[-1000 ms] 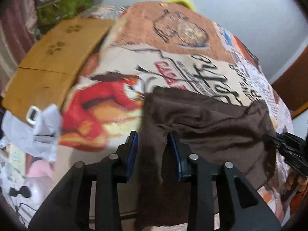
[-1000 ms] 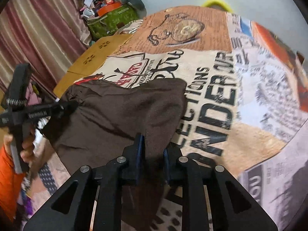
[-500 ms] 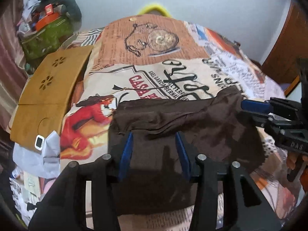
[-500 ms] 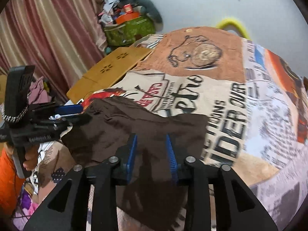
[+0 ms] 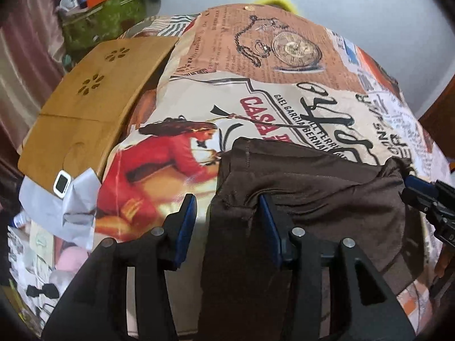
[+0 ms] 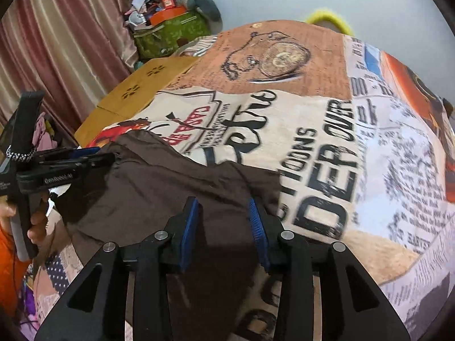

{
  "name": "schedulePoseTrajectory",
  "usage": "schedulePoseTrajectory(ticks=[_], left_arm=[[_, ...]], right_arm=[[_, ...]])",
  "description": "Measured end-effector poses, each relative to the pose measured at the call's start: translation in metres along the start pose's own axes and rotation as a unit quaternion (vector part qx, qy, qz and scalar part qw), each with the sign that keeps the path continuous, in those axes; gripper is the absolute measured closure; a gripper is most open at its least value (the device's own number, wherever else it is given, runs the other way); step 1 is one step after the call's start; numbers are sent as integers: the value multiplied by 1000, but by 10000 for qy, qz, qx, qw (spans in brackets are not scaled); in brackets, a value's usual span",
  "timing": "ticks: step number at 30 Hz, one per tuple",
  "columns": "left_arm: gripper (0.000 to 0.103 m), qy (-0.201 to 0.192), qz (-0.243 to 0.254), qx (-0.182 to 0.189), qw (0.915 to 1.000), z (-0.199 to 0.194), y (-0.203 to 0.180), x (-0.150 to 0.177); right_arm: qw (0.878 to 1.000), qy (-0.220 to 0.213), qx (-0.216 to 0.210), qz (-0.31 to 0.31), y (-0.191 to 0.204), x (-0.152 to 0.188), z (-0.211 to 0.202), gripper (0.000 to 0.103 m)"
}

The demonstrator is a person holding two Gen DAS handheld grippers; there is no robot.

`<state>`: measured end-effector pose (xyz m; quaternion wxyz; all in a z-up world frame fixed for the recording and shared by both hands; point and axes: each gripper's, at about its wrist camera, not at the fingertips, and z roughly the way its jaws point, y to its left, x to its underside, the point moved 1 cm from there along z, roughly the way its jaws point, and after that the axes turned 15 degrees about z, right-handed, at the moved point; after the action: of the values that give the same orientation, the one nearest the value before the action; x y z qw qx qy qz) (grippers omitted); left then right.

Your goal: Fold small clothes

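A small dark brown garment (image 5: 312, 196) lies folded over on the printed bedspread (image 5: 256, 56), near its front edge. My left gripper (image 5: 229, 213) is open over the garment's left edge, its right finger on the cloth. My right gripper (image 6: 223, 221) is open over the garment (image 6: 170, 193) at its right side, holding nothing. The right gripper also shows at the right edge of the left wrist view (image 5: 429, 199), and the left gripper at the left of the right wrist view (image 6: 71, 167).
A wooden lap table (image 5: 85, 108) lies along the bed's left side. A grey cloth with a small white device (image 5: 62, 183) sits below it. A green bag (image 6: 170, 34) and clutter stand by the curtain (image 6: 57, 56). A wall is behind the bed.
Both grippers opened wider and let go of the garment, which now lies on the bedspread. The left gripper shifted left to the garment's edge.
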<state>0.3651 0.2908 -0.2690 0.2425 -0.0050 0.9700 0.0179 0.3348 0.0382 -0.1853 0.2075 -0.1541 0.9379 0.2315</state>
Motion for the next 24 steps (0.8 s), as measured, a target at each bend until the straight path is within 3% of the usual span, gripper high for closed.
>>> schedulePoseTrajectory(ticks=[3,6,9,12,16,24], left_arm=[[58,-142,55,-79,9999,-20,-2,7],[45,-213,201,12,9996,-35,-11,16],[37,-196,360,62,9991,-40,-21,27],[36,-52,381,-2,9993,-36,-25,37],[35,189,170,-98,9996,-25,-17,49],[35,283,-68,-414,9987,-35,6,65]], right_arm=[[9999,-85,108,-53,0,3,-12,69],[9999,-139,-33,-56,4,8,-27,69],[9996,-156,-198,-150,14,16,-37,58],[9992,-82,-201,-332,26,24,-34,57],[9990,108,-16,-434,27,34,-22,47],[9990,282,277,-223,3,40,-21,47]])
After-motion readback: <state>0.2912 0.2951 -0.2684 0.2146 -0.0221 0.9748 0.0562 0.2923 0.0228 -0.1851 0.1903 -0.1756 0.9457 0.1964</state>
